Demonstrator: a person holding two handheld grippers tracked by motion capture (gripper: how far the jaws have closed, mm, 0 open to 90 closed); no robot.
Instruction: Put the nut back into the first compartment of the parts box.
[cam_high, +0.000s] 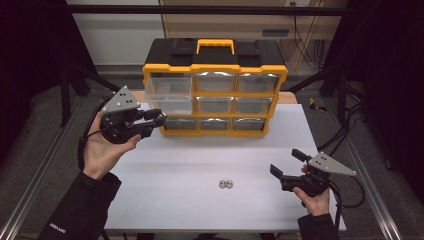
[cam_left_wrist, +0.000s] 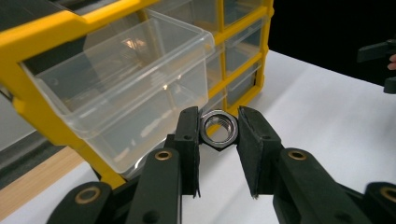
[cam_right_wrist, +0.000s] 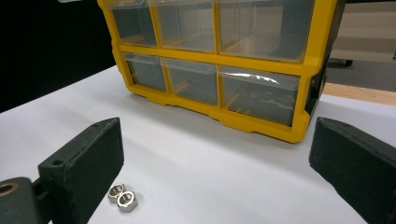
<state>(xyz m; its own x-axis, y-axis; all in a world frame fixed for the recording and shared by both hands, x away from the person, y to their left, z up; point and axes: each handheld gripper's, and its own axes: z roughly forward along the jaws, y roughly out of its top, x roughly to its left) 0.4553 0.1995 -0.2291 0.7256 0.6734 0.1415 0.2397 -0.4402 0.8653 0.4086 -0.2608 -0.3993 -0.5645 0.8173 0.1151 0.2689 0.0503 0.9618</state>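
High view: at the left of the white table (cam_high: 165, 170) a hand (cam_high: 102, 150) holds the left gripper (cam_high: 159, 116) raised, its tip just in front of the pulled-out clear drawer (cam_high: 167, 95) on the left side of the yellow organiser (cam_high: 215, 87); in the left gripper view the left gripper (cam_left_wrist: 219, 133) has its jaws closed on a shiny hex nut (cam_left_wrist: 218, 128), gripped by its flats with the threaded hole facing the camera, just beside the drawer's (cam_left_wrist: 126, 88) front corner and above the table; near the middle of the table's front, two more nuts (cam_high: 226, 184) lie touching each other, well apart from the organiser; at the right, the other hand (cam_high: 315, 200) holds the right gripper (cam_high: 288, 162) low over the table, jaws spread wide with nothing between them; the right gripper view shows the pair of nuts (cam_right_wrist: 122, 196) just beside its left jaw, the organiser's closed drawers (cam_right_wrist: 219, 60) beyond.
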